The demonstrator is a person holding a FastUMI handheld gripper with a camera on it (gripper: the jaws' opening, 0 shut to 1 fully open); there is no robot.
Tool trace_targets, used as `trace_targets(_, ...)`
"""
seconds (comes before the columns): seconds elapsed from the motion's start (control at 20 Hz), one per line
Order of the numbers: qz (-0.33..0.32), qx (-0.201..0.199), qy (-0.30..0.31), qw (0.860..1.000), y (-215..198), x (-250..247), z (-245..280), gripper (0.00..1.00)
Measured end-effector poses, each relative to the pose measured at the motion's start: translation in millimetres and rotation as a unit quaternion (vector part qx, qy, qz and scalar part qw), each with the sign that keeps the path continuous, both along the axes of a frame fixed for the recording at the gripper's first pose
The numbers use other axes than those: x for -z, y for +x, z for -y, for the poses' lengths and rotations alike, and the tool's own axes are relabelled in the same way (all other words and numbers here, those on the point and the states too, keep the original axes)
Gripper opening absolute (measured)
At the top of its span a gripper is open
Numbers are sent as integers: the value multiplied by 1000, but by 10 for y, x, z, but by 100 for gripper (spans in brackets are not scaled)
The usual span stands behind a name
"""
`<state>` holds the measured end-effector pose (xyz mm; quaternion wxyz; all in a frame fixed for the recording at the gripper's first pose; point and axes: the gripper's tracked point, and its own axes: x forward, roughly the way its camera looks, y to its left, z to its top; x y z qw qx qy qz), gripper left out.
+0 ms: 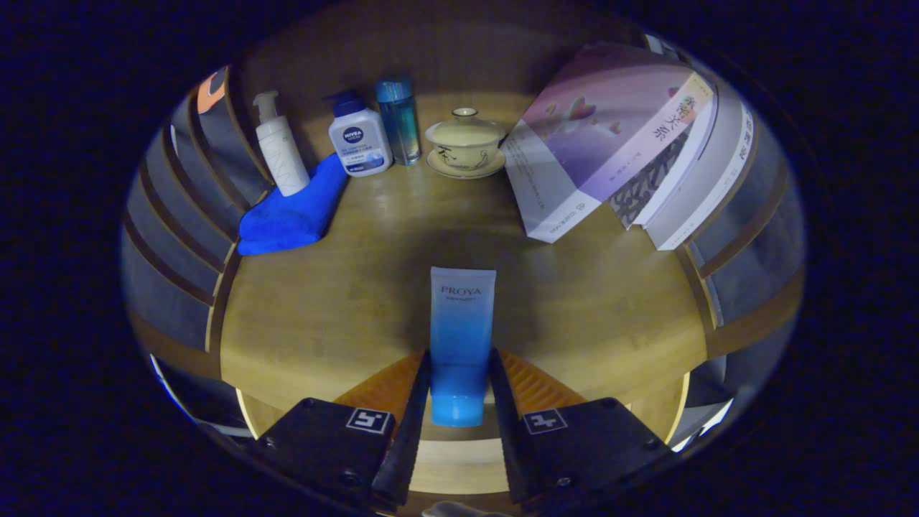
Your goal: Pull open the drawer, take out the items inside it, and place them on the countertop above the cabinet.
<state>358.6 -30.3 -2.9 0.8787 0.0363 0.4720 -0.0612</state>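
Note:
A blue and white cosmetic tube (461, 337) stands upright between my fingers, cap end down. My gripper (459, 380) is shut on the tube, both fingers pressing its lower part near the cap. The tube is held over the near edge of the wooden countertop (344, 301). Whether its cap touches the wood I cannot tell. The drawer is hidden below me.
At the back of the countertop stand a white pump bottle (281, 147), a white-and-blue pump bottle (359, 140), a slim blue bottle (399, 118) and a lidded tea bowl on a saucer (466, 143). A blue cloth (291, 212) lies left. Books (610, 136) lean at the right. Slatted walls flank both sides.

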Motion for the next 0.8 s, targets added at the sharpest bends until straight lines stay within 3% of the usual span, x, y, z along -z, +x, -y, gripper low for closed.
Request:
trace_targets(0.2,13,13,11,1000,-55,-64,-7,64)
trace_targets(0.55,68,7,46,997,-199,-313,-185,66)
trace_targets(0.8,140,-18,7,990,-459,-571,-248,67)
